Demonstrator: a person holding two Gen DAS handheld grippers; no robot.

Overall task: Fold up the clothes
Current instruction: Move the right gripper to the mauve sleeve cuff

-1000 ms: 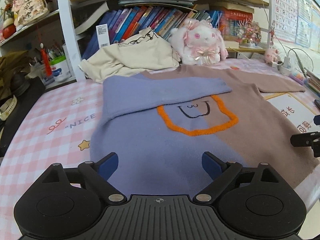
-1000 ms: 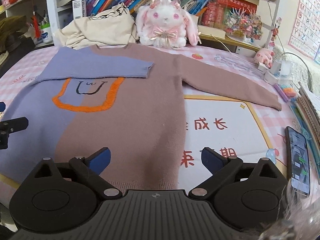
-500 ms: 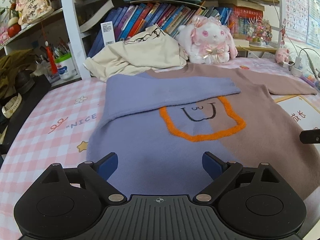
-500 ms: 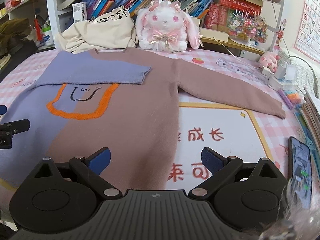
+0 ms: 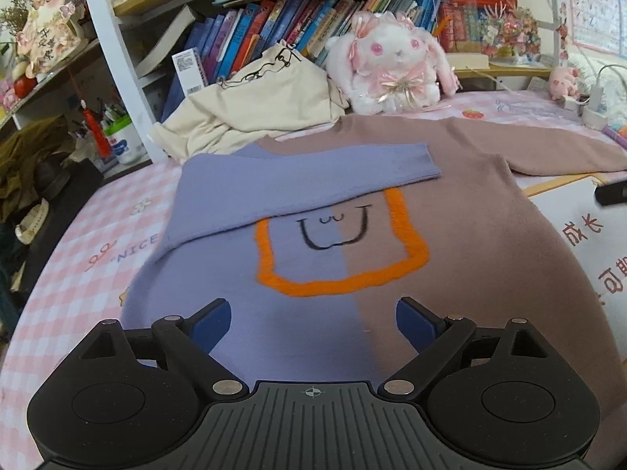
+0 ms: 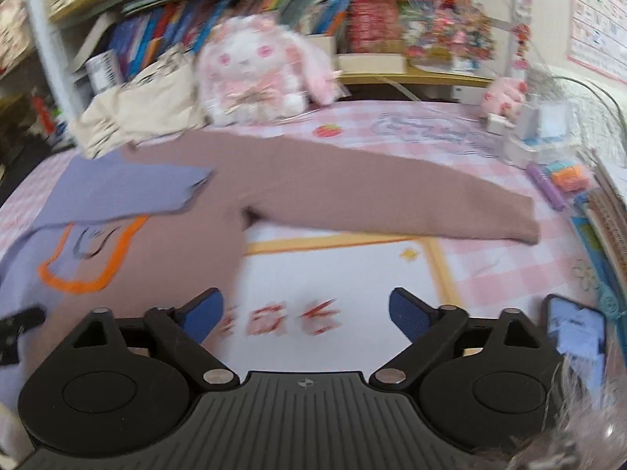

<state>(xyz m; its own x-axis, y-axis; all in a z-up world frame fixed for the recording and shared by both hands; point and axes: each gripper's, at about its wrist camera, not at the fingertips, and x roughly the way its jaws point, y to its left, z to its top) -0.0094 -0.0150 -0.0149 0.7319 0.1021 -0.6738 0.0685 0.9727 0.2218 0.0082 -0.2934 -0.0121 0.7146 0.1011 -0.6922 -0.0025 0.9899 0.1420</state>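
A two-tone sweater, lilac on one half and dusty pink on the other, lies flat on the pink checked table. An orange square with a drawn face marks its chest. The lilac sleeve is folded across the chest. The pink sleeve stretches out to the right. My left gripper hovers open over the sweater's lower hem. Open too, my right gripper hangs over the white mat beside the sweater's right edge. The right wrist view is blurred.
A cream garment and a white plush rabbit sit at the back against the bookshelf. A phone lies at the right, with pens and chargers behind it. Dark items crowd the left edge.
Both grippers have moved forward and up over the table. The right one swung to the right, toward the outstretched pink sleeve. The sweater has not moved.
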